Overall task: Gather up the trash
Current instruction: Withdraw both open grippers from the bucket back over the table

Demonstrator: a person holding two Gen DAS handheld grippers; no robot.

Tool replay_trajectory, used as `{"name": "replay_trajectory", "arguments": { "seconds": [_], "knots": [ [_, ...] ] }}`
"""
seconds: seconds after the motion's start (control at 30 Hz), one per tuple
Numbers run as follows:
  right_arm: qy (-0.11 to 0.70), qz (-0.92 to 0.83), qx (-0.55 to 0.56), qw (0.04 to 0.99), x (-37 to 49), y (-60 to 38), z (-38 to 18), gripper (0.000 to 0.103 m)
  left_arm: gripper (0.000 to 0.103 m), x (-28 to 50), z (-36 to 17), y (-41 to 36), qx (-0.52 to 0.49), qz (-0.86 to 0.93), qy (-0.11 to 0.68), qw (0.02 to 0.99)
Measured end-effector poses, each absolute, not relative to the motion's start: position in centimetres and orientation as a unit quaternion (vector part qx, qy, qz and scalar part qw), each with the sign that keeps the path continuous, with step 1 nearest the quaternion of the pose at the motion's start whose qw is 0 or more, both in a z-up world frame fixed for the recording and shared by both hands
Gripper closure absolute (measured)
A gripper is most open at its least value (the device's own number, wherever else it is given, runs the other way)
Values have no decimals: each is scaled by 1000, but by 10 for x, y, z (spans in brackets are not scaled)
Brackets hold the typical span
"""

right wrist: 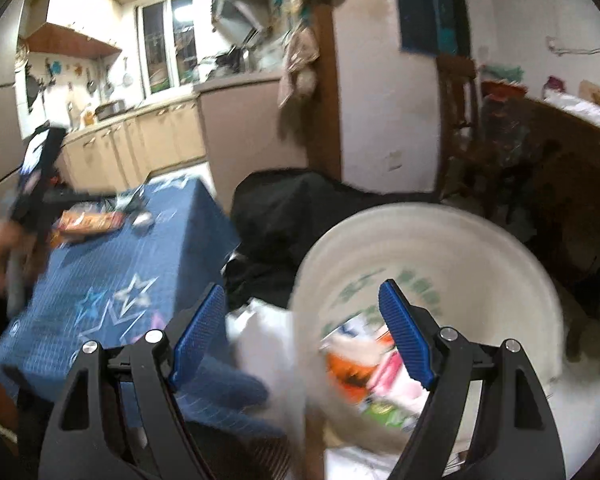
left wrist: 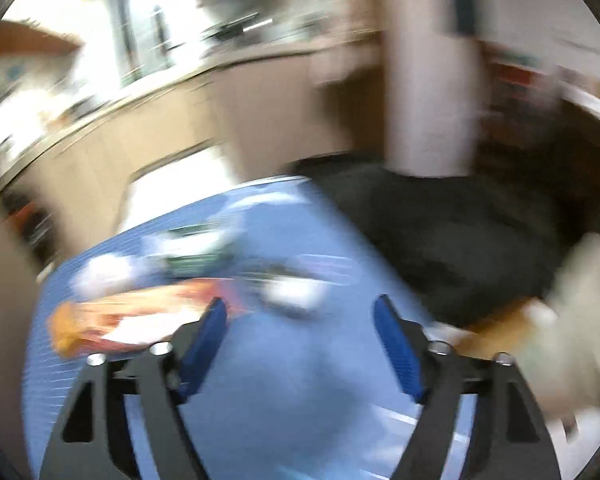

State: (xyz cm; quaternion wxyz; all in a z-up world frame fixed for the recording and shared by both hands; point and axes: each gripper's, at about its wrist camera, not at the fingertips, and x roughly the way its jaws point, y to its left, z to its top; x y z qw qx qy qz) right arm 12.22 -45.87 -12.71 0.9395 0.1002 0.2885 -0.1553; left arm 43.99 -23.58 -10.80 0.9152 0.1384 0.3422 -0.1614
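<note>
Right gripper (right wrist: 300, 312) spread wide, empty, over white bucket (right wrist: 440, 248) holding wrappers. Left gripper (left wrist: 300, 320) likewise open, empty, above blue tablecloth (left wrist: 280, 380). Orange wrapper (left wrist: 128, 320) just left (blurred): slow, centre, then close.

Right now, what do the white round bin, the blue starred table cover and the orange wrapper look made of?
White round bin: likely plastic, smooth moulded wall with green print. Blue starred table cover: woven cloth, matte, draping over the edge. Orange wrapper: probably glossy printed film; too blurred to be sure.
</note>
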Motion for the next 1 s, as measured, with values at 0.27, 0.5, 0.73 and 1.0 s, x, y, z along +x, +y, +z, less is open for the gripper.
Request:
{"name": "replay_trajectory", "arguments": {
  "seconds": [0.27, 0.5, 0.73, 1.0],
  "knots": [
    [342, -187, 30, 920, 148, -416, -151, 20, 13, 685, -149, -147, 120, -25, 480, 869],
    [315, -153, 28, 936, 157, -406, -133, 20, 11, 687, -166, -127, 125, -55, 503, 854],
    [305, -87, 35, 948, 178, -379, -134, 20, 11, 570, -168, -93, 120, -154, 502, 842],
    [305, -20, 17, 952, 197, -333, -136, 20, 12, 445, -89, -36, 49, -180, 367, 911]
  ]
}}
